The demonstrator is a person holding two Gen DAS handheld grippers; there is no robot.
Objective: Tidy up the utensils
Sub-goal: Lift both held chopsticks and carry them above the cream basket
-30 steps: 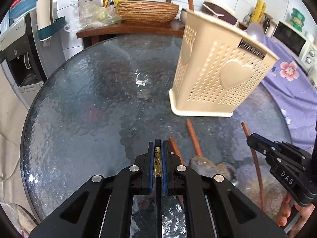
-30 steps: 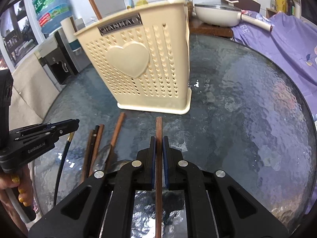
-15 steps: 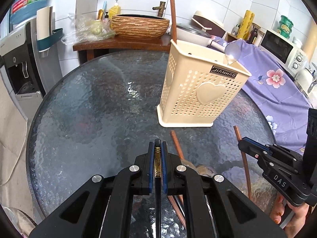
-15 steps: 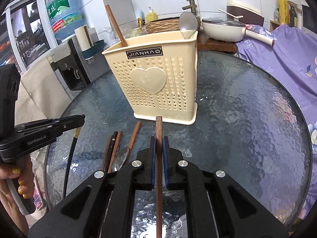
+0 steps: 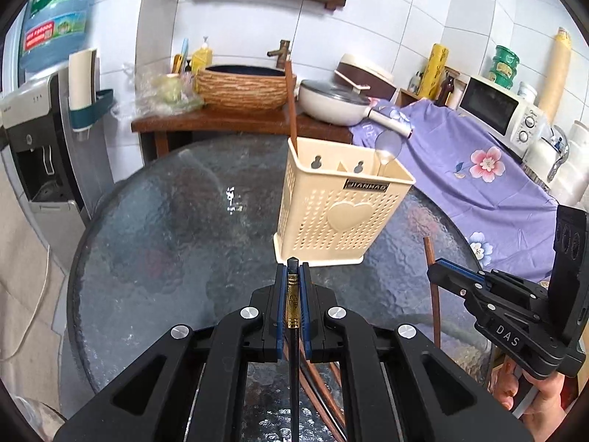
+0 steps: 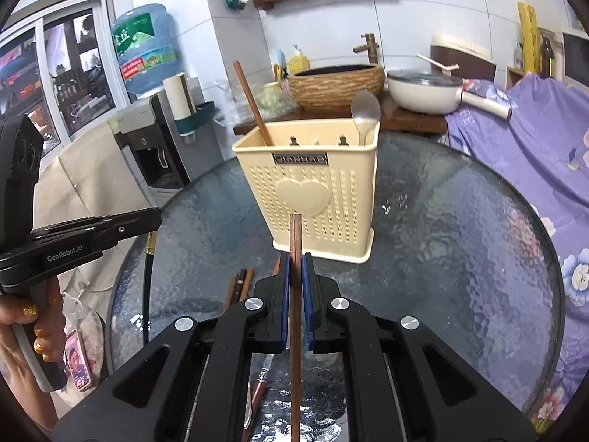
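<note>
A cream perforated utensil holder point(image 5: 340, 208) point(image 6: 313, 191) stands on the round glass table point(image 5: 165, 243). It holds a brown chopstick point(image 6: 252, 105) and a clear spoon point(image 6: 364, 112). My left gripper point(image 5: 292, 276) is shut on a black chopstick with a gold band point(image 5: 292, 305), held above the table short of the holder. My right gripper point(image 6: 295, 269) is shut on a brown wooden chopstick point(image 6: 295, 294), also short of the holder. Each gripper shows in the other's view, the left gripper point(image 6: 147, 221) and the right gripper point(image 5: 438, 272). Several loose chopsticks point(image 6: 239, 287) lie on the glass below.
A water dispenser point(image 5: 33, 140) stands left of the table. A wooden counter behind carries a woven basin point(image 5: 243, 88) and a white pan point(image 5: 338, 103). A purple floral cloth point(image 5: 478, 184) covers the right side, with a microwave point(image 5: 497, 110) behind it.
Both grippers have risen and pulled back from the table with their chopsticks. The holder looks smaller and further away, and its open top now shows.
</note>
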